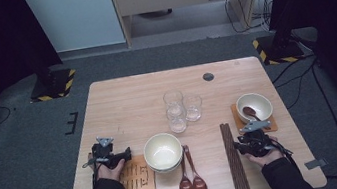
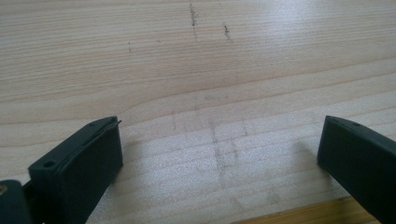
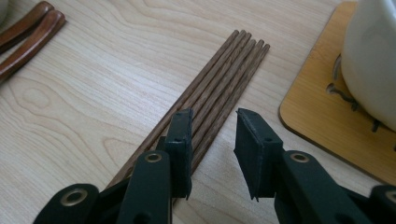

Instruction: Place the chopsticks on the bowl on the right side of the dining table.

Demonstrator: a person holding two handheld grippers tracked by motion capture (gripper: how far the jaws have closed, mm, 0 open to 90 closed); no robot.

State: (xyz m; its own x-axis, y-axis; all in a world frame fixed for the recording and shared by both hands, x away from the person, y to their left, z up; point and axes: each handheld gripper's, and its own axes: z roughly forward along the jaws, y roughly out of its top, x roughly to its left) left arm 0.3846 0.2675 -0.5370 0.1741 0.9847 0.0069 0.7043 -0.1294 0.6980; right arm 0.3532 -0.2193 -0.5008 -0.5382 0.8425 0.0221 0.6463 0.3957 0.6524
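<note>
A: Two grippers sit near the front edge of the surface, one in each hand. The right gripper hovers at the near end of the chopsticks, toward the front right corner.

B: Are its jaws gripping them?

A: No. The jaws are partly closed with a gap between them. In the right gripper view the left jaw lies over the bundle, the right jaw is off to its side above bare wood, and nothing is pinched.

B: And the left gripper?

A: Its jaws are spread wide, released, over bare wood near the front left corner. It sits just beside the wooden coaster at the front edge.

B: What lies between the two?

A: Two dark wooden spoons lie side by side, bowls toward the front edge. Just left of them stands a stack of cream bowls, resting partly on that coaster.

B: Farther back?

A: Right of the chopsticks' far end, a second coaster carries a white bowl with a spoon inside. Toward the middle of the surface stand three clear glasses, clustered together.
</note>
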